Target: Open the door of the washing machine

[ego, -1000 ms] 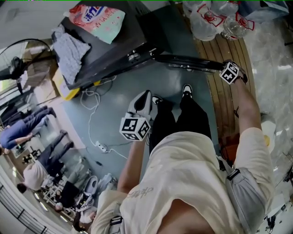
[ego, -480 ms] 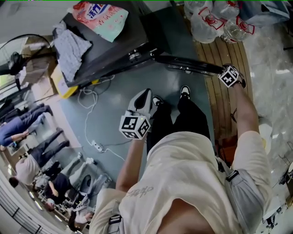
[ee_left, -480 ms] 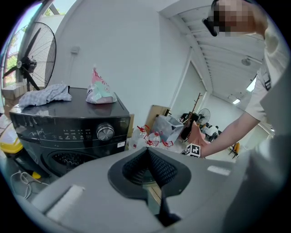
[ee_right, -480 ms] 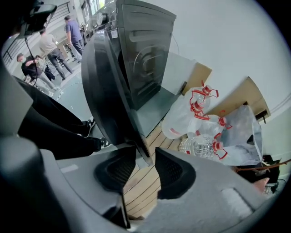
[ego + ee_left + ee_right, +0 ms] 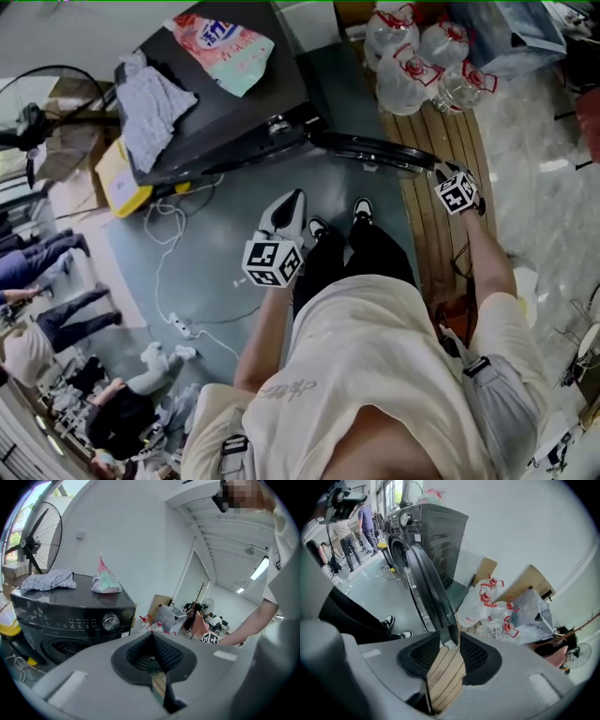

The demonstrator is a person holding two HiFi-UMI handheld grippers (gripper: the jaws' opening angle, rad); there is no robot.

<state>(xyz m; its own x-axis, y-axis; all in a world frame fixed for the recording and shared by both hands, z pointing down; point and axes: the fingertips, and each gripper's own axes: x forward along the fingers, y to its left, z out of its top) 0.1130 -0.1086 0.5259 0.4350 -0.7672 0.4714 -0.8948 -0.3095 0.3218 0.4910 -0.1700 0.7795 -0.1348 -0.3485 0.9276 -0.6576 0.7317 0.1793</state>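
Head view: the washing machine's [image 5: 216, 103] dark round door [image 5: 375, 150] stands swung wide, its rim at the right gripper [image 5: 439, 173], well apart from the left gripper [image 5: 292, 202]. Left gripper view: jaws together, empty. Right gripper view: jaws half apart, loosely straddling the door's edge.

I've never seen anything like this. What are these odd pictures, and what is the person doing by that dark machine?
No robot here: a person in a cream T-shirt holds a grasping tool in each hand. One camera on the head looks down; one rides on each tool. The dark front-loading washing machine carries a crumpled grey cloth and a pink-and-green bag. Its round door stands open. The right tool has jaws apart around the door's edge; the left tool is shut, empty.
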